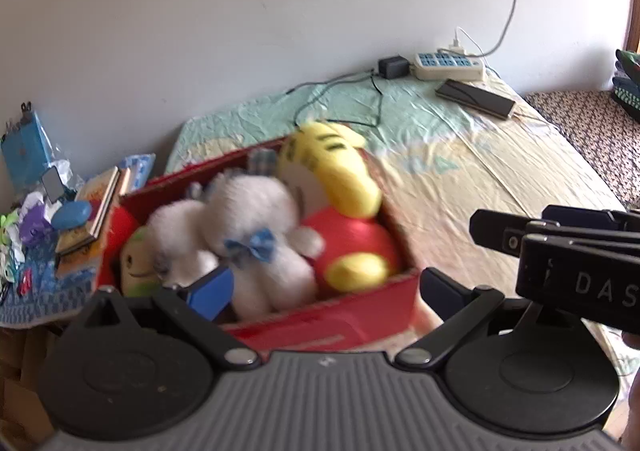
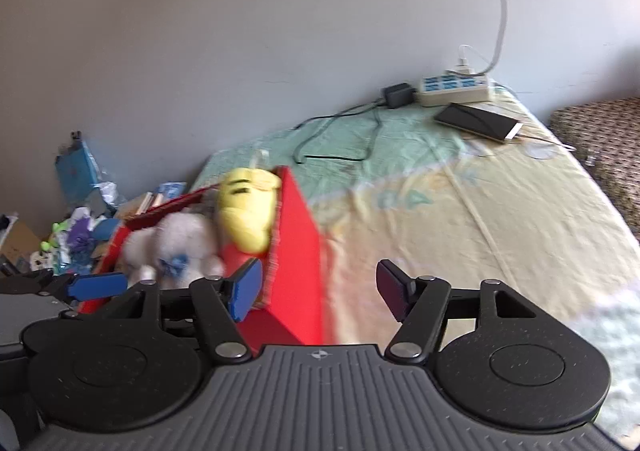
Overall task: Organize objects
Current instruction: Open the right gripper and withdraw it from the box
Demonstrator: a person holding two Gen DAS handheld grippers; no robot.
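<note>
Left wrist view looks straight into the red box (image 1: 372, 291) on the bed (image 1: 500, 179), w/ the toys packed in tight: white plush (image 1: 256, 227) w/ a blue bow on top, yellow striped plush (image 1: 332, 167) leaning at the far corner, a green-faced one (image 1: 136, 263) wedged low at the near left. Prob piled that way so all fit in one container.

Left gripper (image 1: 324, 287) is spread wide, holding nothing, straddling the box's near wall. Right gripper (image 2: 320, 287) is also wide and empty, hovering over the box's right wall, maybe to steady or shift it.

Further out: power strip (image 1: 448, 65), adapter, dark flat device by the wall; clutter on a side table (image 1: 40, 299).

Writing: only "DAS" on the other gripper's body; rest is cut off.
</note>
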